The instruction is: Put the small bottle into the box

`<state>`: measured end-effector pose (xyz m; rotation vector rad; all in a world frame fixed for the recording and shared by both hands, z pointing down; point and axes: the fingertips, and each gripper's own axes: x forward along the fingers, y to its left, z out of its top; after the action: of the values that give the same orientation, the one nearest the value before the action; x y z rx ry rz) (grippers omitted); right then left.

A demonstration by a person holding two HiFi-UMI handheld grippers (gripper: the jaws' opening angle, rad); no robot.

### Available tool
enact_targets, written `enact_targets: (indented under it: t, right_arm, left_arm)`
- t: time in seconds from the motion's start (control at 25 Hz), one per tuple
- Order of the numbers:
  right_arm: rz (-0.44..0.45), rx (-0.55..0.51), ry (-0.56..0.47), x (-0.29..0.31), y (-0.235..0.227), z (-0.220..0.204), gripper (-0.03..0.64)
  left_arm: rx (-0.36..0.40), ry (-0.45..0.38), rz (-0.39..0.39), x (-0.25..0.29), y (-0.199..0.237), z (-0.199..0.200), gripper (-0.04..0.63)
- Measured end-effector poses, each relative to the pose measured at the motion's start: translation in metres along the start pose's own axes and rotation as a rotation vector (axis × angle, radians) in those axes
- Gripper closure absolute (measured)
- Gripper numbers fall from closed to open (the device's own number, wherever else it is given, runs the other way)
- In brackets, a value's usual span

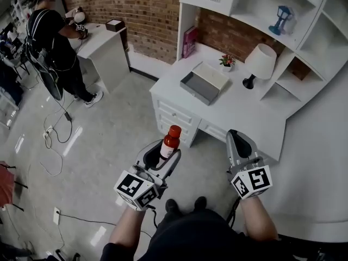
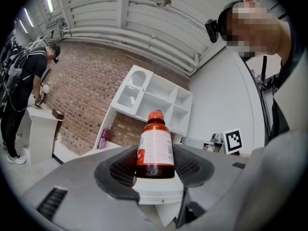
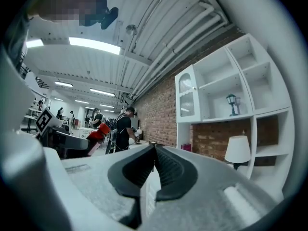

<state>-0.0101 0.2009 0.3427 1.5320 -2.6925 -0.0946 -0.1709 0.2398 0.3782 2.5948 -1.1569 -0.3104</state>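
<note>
A small bottle (image 1: pixel 170 142) with dark red liquid, a white label and an orange-red cap stands upright between the jaws of my left gripper (image 1: pixel 162 157), which is shut on it. The left gripper view shows the same bottle (image 2: pixel 155 148) clamped between the black pads (image 2: pixel 120 166). My right gripper (image 1: pixel 238 142) is held beside it, jaws shut with nothing between them; in its own view the right gripper (image 3: pixel 154 150) has its tips touching. The grey open box (image 1: pixel 203 82) lies on the white desk (image 1: pixel 239 113), ahead of both grippers.
On the desk stand a white lamp (image 1: pixel 259 63), a small potted plant (image 1: pixel 227 62) and a pink book (image 1: pixel 190 41). White shelves (image 1: pixel 283 20) rise behind. A person in black (image 1: pixel 54 42) works at another white counter (image 1: pixel 103 48) at the far left. Cables run over the floor.
</note>
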Motion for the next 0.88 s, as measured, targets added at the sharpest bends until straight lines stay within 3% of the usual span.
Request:
enact_targets:
  t: [0.2,0.6,0.88]
  right_arm:
    - [-0.007,0.059,-0.054,-0.024,-0.027,0.002,0.617]
    - [-0.013,0.062,-0.186,-0.076,-0.105,0.048,0.612]
    - [-0.006,0.078,-0.191,-0.104,-0.146,0.036,0.607]
  left_arm:
    - [0.019,0.014,0.016,0.018,-0.026,-0.005,0.377]
    - [0.114,-0.053,0.100,0.067,-0.086,0.024,0.377]
    - [0.093,-0.066,0.142,0.090,-0.112,0.013,0.377]
